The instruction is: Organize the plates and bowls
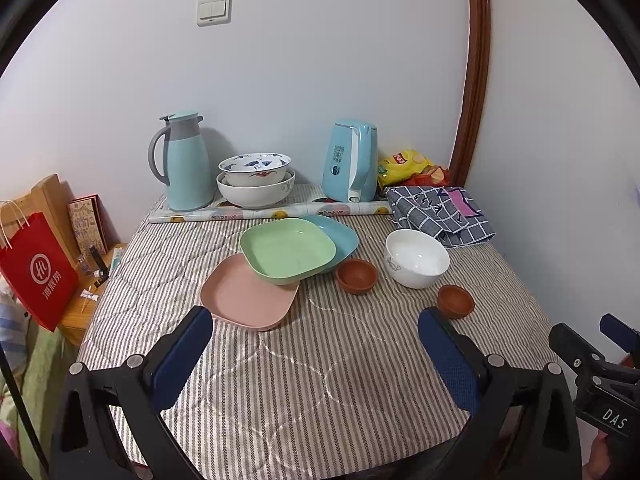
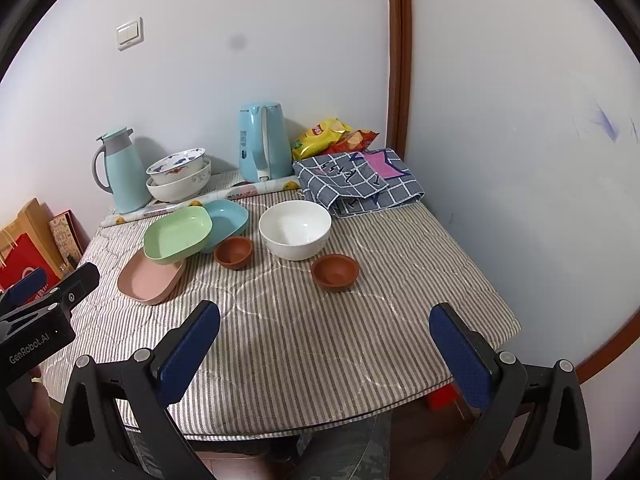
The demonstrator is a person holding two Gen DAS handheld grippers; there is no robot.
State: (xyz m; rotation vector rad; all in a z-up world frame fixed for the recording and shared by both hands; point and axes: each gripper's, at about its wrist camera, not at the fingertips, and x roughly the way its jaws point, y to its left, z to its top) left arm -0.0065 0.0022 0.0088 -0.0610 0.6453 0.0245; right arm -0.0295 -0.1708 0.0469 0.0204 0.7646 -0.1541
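Against the wall at the back of the bench (image 1: 280,380) stands a large white ceramic bowl (image 1: 256,192) with a blue-patterned white bowl (image 1: 255,167) nested inside it; nothing else shows inside either. In the middle, three square plastic plates overlap: a pale green plate (image 1: 287,249) rests tilted on a pink plate (image 1: 250,294) nearer the camera and on a teal plate (image 1: 340,236) behind it. All three look bare. Just right of them sits a small brown clay bowl (image 1: 357,276), then a plain white ceramic bowl (image 1: 417,258), and nearer the front a second small brown clay bowl (image 1: 455,301); these stand apart from one another and hold nothing visible.

The bench is covered by a grey-striped quilted cloth. Behind the plates lies a rolled patterned sheet (image 1: 272,212), flanked by a light blue thermos jug (image 1: 182,162) and a light blue electric kettle (image 1: 352,162). A folded grey checked cloth (image 1: 440,212) lies at the right rear, snack bags (image 1: 408,168) behind it. A red paper bag (image 1: 38,272) stands off the left edge.

The left gripper (image 1: 314,360) hangs over the near cloth, jaws spread wide and grasping nothing. The right gripper (image 2: 324,360) is likewise spread and unloaded.
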